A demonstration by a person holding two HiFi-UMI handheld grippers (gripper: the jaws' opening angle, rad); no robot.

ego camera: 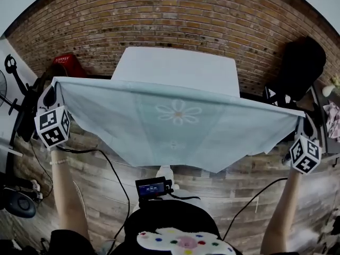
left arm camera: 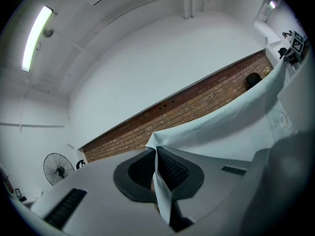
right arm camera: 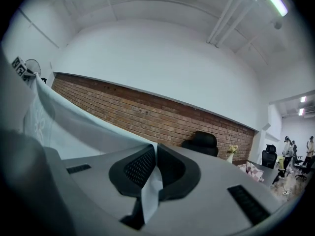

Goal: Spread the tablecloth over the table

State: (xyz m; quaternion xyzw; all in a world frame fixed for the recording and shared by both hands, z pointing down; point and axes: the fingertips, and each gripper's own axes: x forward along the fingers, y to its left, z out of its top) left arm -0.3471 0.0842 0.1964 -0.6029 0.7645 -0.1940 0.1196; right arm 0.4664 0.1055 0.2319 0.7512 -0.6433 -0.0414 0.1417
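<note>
A pale blue tablecloth [ego camera: 178, 126] with a white daisy print [ego camera: 178, 112] hangs stretched in the air between my two grippers, above the near part of the white table [ego camera: 178, 68]. My left gripper [ego camera: 51, 101] is shut on the cloth's left corner, which is pinched between its black pads [left arm camera: 170, 168]. My right gripper [ego camera: 305, 122] is shut on the right corner, a strip of cloth [right arm camera: 151, 191] caught between its pads. The cloth's lower edge sags toward me and hides the table's front.
A brick wall [ego camera: 175, 20] runs behind the table. A black office chair [ego camera: 300, 62] stands at the right, a red object [ego camera: 66, 65] at the back left, a fan [left arm camera: 58, 168] farther left. Cables [ego camera: 114, 169] and a small device [ego camera: 152, 187] lie on the wooden floor.
</note>
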